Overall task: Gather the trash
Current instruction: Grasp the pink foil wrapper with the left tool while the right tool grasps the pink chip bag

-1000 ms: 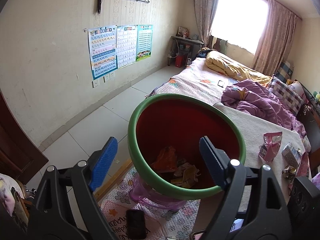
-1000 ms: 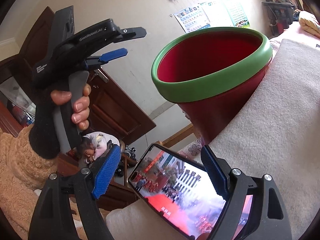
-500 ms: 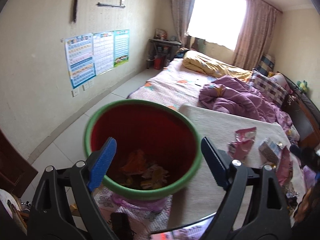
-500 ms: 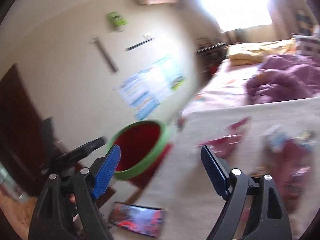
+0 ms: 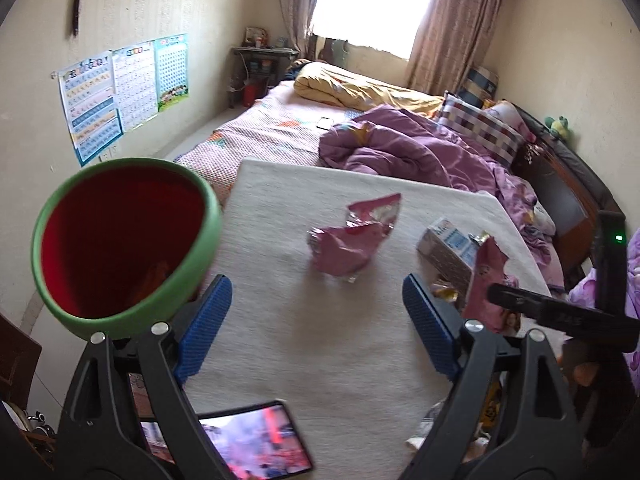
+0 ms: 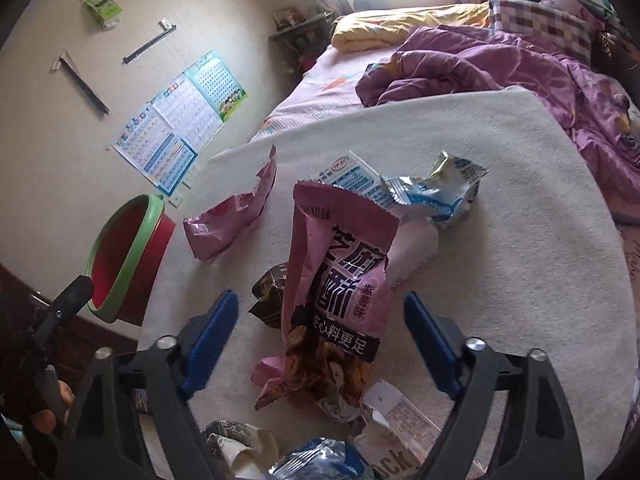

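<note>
The pink snack bag is crinkled glossy foil-plastic, like the torn pink wrapper. The milk carton looks like coated paper, creased. They lie on a matt, napped cream cloth. The bin is smooth plastic with a green rim. Each claw has ribbed blue pads on matt black plastic with metal rivets.
</note>
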